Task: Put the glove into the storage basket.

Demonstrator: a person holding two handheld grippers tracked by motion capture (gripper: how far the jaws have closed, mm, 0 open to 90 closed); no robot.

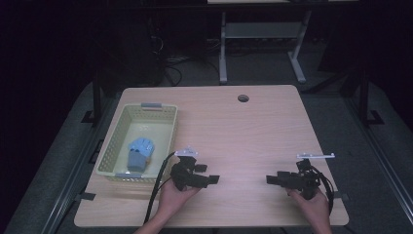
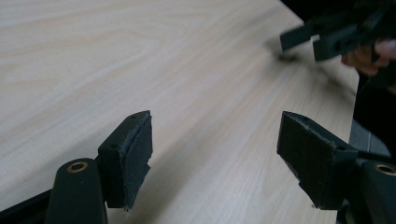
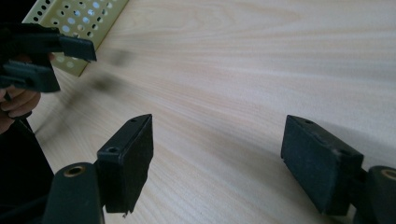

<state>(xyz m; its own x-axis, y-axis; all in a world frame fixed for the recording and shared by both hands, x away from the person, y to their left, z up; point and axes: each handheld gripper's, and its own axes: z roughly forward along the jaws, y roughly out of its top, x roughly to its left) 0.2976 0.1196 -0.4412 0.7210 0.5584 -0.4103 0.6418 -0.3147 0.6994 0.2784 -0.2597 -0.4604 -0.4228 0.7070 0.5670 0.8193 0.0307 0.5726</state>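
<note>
Both hands sit at the near edge of the pale wooden counter (image 1: 253, 122), each with a black two-jaw gripper; the left gripper (image 1: 213, 180) lies just right of the yellow perforated plastic basket (image 1: 113, 146), the right gripper (image 1: 271, 179) well apart from the basket, toward the counter's right side; both have their jaws released, nothing between them, tips facing each other. Inside the basket, toward its near end, rests the folded light-blue cloth (image 1: 139, 153). Judging by this, the placing looks done, the hands parked; any next move calls for swinging the left gripper back over the basket rim.
</note>
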